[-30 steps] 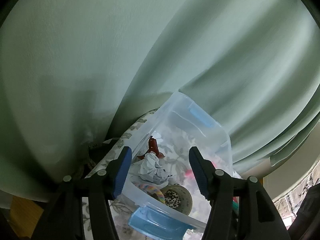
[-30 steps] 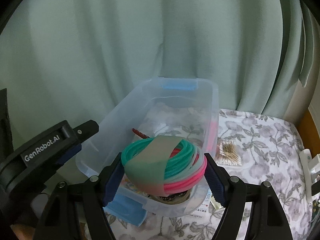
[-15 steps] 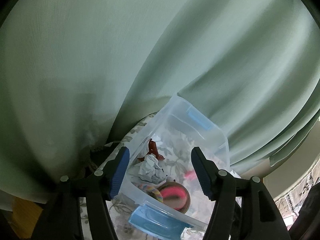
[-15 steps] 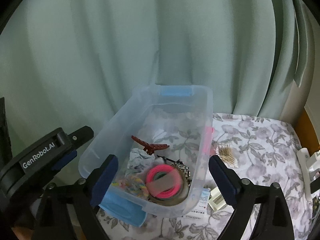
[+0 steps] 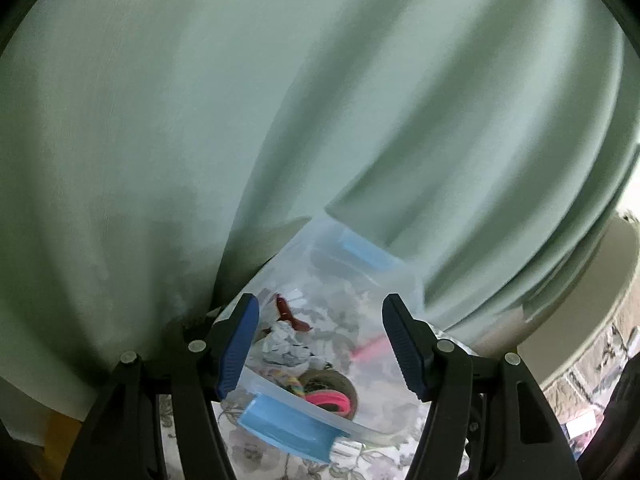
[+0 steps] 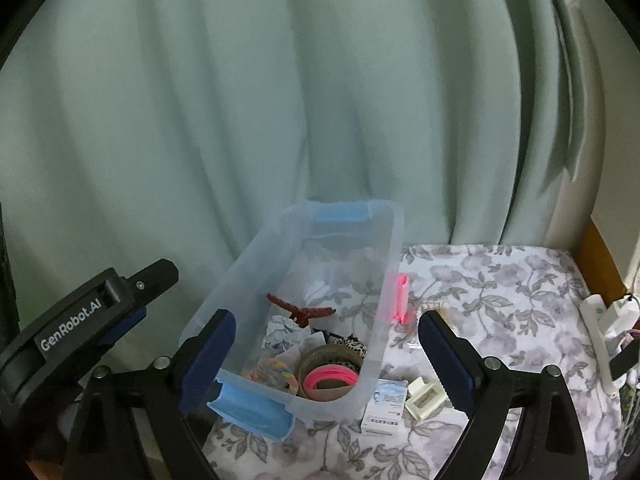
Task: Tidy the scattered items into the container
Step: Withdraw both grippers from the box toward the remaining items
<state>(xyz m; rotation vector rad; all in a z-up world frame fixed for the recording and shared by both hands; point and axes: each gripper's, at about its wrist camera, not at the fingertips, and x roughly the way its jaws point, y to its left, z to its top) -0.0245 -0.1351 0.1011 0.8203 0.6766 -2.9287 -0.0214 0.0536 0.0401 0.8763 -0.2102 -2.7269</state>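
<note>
The clear plastic storage bin with blue end handles (image 6: 320,320) sits on the grey floral cloth (image 6: 500,292), its far end against the pale green curtain (image 6: 280,100). The right gripper (image 6: 324,354) hangs above the bin's near end with its blue-padded jaws spread wide and nothing between them. Inside the bin, at that near end, a bundle of pink and teal silicone bands (image 6: 330,378) lies in the hollow of a brown tape roll (image 6: 320,360). Beside the roll lies a pastel braided ring (image 6: 276,372), further in a crumpled white paper (image 6: 286,332), and past that a dark red hair claw (image 6: 300,312). A leopard-print fabric piece (image 6: 352,346) pokes out behind the roll. Outside the bin, a pink plastic clip (image 6: 400,298) rests just beside its right wall, a small white and blue carton (image 6: 386,406) touches its near right corner, and a cream plastic piece (image 6: 424,396) lies next to the carton. The left gripper (image 5: 320,344), marked GenRobot.AI, is held off the bin's left side, its jaws likewise parted and empty; its own view is blurred, but the bin shows between them.
</note>
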